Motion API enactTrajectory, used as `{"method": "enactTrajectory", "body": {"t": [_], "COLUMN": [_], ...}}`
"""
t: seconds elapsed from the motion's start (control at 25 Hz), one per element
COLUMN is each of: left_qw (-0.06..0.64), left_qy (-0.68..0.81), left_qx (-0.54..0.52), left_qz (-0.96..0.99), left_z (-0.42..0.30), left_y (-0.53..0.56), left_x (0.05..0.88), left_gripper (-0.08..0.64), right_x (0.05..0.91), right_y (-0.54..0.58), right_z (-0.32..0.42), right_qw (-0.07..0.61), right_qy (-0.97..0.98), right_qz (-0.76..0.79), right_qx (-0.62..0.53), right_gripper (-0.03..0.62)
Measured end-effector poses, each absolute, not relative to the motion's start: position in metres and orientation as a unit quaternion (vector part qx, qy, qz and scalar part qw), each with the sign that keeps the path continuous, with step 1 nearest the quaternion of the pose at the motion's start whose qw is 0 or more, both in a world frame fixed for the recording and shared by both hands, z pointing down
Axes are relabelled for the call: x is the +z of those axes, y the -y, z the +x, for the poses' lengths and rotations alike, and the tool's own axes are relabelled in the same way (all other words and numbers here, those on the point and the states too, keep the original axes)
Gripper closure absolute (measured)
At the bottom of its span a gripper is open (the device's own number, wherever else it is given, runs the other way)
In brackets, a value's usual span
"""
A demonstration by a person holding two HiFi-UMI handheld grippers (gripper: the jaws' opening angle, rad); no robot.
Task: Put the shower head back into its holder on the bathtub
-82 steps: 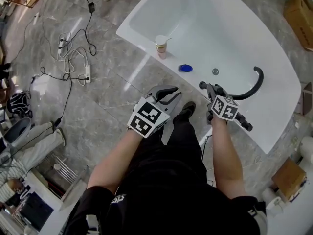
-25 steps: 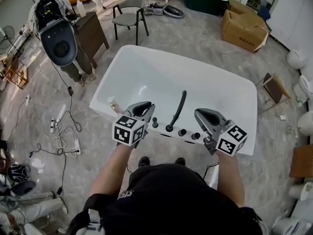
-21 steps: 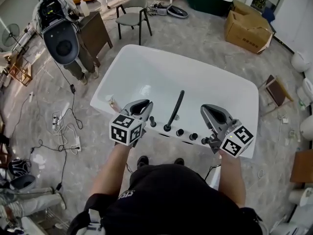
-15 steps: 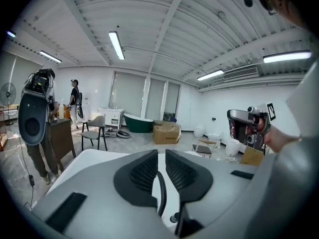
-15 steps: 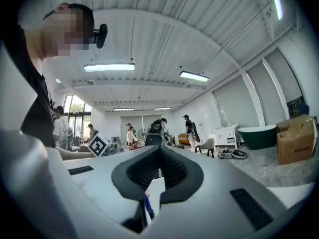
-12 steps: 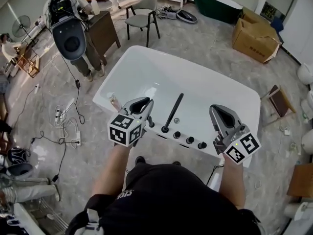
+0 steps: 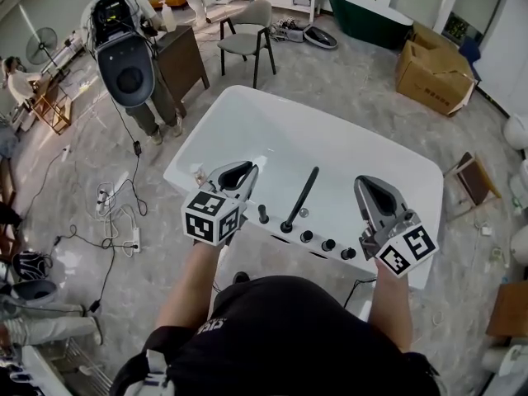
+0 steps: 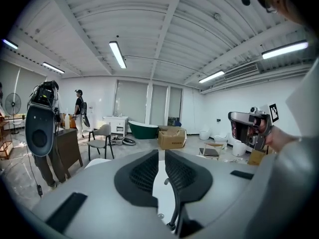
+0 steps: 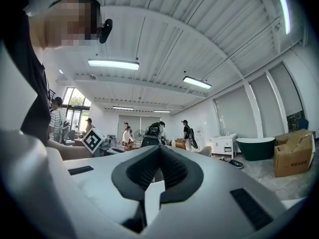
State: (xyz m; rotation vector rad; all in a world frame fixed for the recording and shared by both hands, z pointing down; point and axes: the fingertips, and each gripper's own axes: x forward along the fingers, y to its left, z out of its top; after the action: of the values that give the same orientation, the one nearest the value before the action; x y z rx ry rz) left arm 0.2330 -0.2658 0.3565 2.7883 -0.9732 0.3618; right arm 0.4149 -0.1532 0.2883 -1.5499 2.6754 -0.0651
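Right gripper [image 7: 373, 190] isn't carrying anything anymore. A few seconds back it had a black stick-shaped handset pinched in it down by the tub edge, and over the last second both grippers have come up and away from the fittings. Now they just hang above the near rim of the white bathtub [image 7: 247, 122], one on each side of the tap row.

From the gripper views: the left gripper [image 8: 161, 156] has its jaws almost together, with only a thin slit between the pads and nothing in it. Through the slit you can see a bit of tub and the curved black spout [image 7: 301, 196]. The right gripper's jaws are pressed fully together, also with nothing between them.

As for the shower head [image 7: 263, 214], I'm fairly sure it's the short black post standing upright at the left end of the fittings, just beside the spout base. The three round knobs [image 7: 327, 244] run off to the right. From this steep angle I can't see the holder itself, so "seated properly" is my read and not something I can confirm.

So the task looks basically done: handset in, both tools clear. All that's left is maybe checking it sits straight. A small bottle [image 7: 196, 174] sits on the rim near the left gripper, not in the way.
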Motion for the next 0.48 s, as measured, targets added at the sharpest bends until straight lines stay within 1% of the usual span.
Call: {"method": "enactTrajectory", "body": {"t": [0.16, 0.48], "left_qw": [0.071, 0.081], "left_qy": [0.330, 0.338], "left_qx": [0.113, 0.087], "left_qz": [0.935, 0.934], "left_z": [0.217, 0.196], "left_y": [0.277, 0.289], "left_x": [0.350, 0.346], "left_gripper": [0.511, 0.515], "right_x": [0.287, 0.288], "right_y": [0.165, 0.180], "right_z": [0.398, 0.370], "right_qw": [0.023, 0.015], "right_qy": [-0.863, -0.866], "right_qz": [-0.504, -0.498], "right_qx": [-0.018, -0.025], "right_gripper": [0.581, 0.581]}}
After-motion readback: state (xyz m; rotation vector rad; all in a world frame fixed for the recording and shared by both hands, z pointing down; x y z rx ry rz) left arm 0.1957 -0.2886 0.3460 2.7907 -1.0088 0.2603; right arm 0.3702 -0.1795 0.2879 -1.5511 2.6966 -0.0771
